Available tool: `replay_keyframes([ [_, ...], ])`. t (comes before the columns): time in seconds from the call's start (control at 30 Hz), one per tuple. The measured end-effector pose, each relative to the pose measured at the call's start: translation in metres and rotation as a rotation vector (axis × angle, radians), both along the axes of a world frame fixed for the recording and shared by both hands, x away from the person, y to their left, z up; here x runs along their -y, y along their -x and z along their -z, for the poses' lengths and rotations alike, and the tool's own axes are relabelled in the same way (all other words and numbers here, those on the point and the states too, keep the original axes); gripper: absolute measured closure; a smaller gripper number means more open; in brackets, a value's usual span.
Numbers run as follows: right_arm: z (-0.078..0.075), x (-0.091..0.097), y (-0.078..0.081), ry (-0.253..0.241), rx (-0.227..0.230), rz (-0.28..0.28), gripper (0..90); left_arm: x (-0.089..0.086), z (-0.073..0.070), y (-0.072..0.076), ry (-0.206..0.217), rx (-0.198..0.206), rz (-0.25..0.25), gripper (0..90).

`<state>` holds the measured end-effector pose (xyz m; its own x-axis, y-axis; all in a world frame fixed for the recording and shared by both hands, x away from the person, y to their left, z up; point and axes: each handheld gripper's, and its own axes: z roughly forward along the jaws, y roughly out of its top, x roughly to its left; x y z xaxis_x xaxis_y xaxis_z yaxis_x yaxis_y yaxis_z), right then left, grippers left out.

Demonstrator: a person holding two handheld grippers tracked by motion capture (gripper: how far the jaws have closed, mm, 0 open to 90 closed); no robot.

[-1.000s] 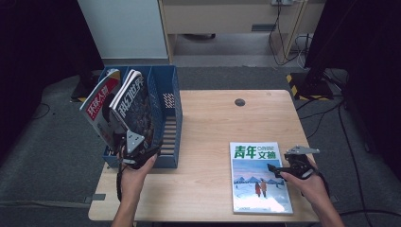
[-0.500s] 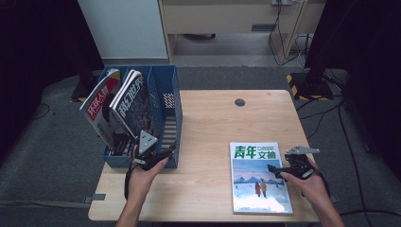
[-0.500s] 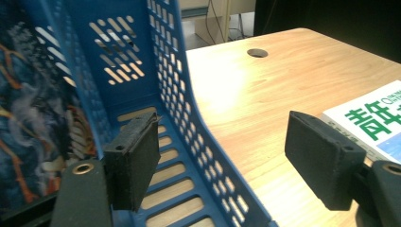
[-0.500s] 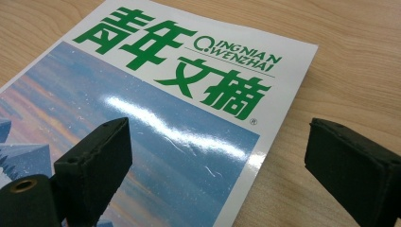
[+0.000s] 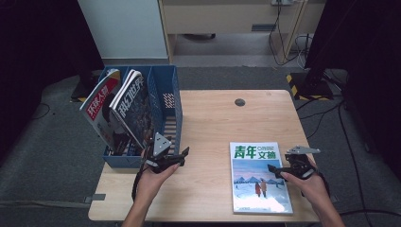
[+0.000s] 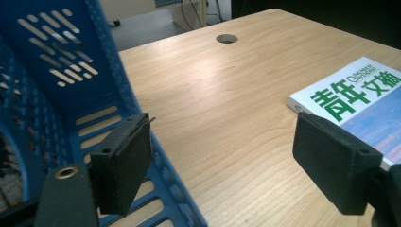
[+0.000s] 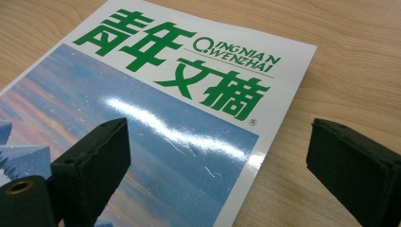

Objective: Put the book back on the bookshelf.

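A blue file rack point(image 5: 163, 90) stands at the table's left and holds two upright magazines, a red-and-white one point(image 5: 97, 106) and a dark one point(image 5: 132, 106). My left gripper point(image 5: 182, 157) hovers just off the rack's front right corner. Its jaws have just been opening and stand open, with nothing between them point(image 6: 227, 161). In the left gripper view the rack's slotted wall point(image 6: 71, 56) is at the left. A magazine with green characters point(image 5: 257, 182) lies flat near the table's front right. My right gripper point(image 5: 276, 170) is open over that magazine's right edge point(image 7: 165, 118), with bare cover and wood between the jaws point(image 7: 222, 161).
A round cable hole point(image 5: 239, 101) sits near the table's far edge. Bare wood point(image 5: 208, 132) lies between the rack and the flat magazine. Behind the table are a cabinet, cables and a dark floor.
The left hand and gripper have slid to the right, away from the magazines in the rack and past its front corner. Its jaws look wider. The right hand has stayed put.
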<state>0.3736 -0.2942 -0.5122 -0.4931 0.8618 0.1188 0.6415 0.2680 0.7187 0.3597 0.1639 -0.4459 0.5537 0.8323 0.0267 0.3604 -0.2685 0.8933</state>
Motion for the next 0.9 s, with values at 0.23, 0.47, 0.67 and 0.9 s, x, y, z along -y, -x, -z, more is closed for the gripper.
replay_keyframes([
  [0.23, 0.0, 0.0, 0.0, 0.001, 0.001, 0.004, 7.6, 0.012, 0.001, 0.002, -0.019, 0.0, 0.049, 15.7],
  [0.47, 0.0, 0.0, 0.0, 0.0, -0.001, 0.003, 7.6, 0.028, 0.007, 0.003, -0.042, -0.026, 0.096, 14.1],
  [0.67, 0.0, 0.0, 0.0, 0.004, 0.0, -0.002, 7.6, 0.04, 0.009, 0.004, -0.06, -0.036, 0.122, 14.1],
  [0.9, 0.0, -0.001, 0.0, 0.003, 0.0, -0.004, 7.5, 0.056, 0.011, 0.002, -0.081, -0.053, 0.163, 14.2],
])
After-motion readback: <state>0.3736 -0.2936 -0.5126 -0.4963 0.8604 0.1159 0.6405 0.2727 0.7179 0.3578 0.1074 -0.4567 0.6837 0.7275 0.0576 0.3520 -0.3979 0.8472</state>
